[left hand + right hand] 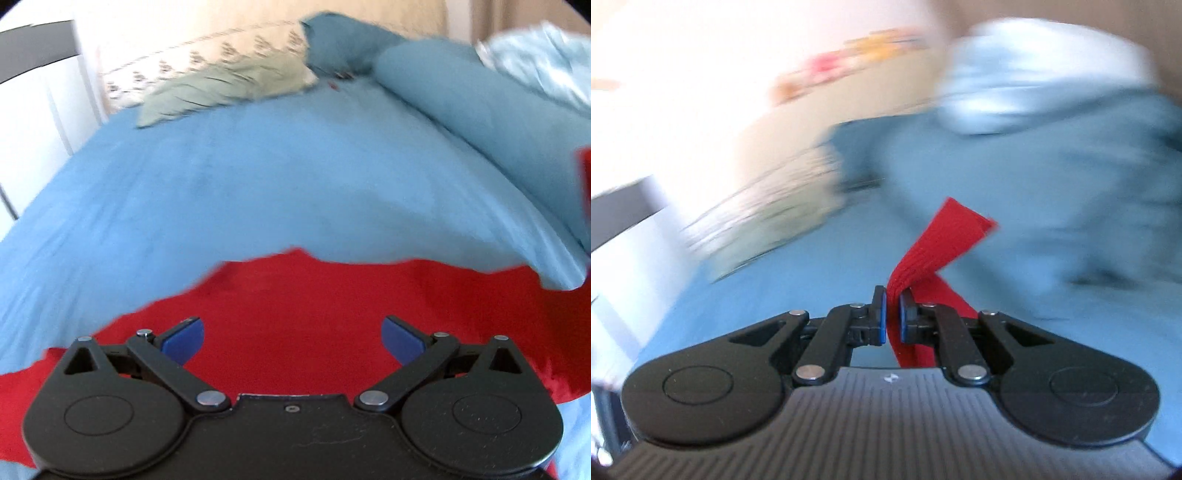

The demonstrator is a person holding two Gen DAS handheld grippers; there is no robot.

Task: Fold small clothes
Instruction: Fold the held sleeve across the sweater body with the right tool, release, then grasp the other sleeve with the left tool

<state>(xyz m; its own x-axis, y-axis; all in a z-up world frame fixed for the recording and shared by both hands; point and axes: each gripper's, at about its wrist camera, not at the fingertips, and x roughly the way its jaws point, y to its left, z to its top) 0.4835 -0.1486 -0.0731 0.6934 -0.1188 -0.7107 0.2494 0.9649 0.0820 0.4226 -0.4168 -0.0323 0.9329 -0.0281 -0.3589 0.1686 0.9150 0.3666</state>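
Note:
A red garment (295,306) lies spread on the blue bed sheet (258,184) in the left wrist view, right under my left gripper (291,332). The left gripper is open, its blue pads wide apart above the red cloth. In the right wrist view my right gripper (893,314) is shut on a strip of the red garment (942,240), which sticks up and folds over past the fingertips. That view is blurred. A bit of red (583,177) shows at the right edge of the left wrist view.
A pale green cloth (229,88) lies at the far side of the bed. Blue pillows (461,96) and a light blue bundle (535,62) sit at the back right. A white cupboard (37,110) stands left of the bed.

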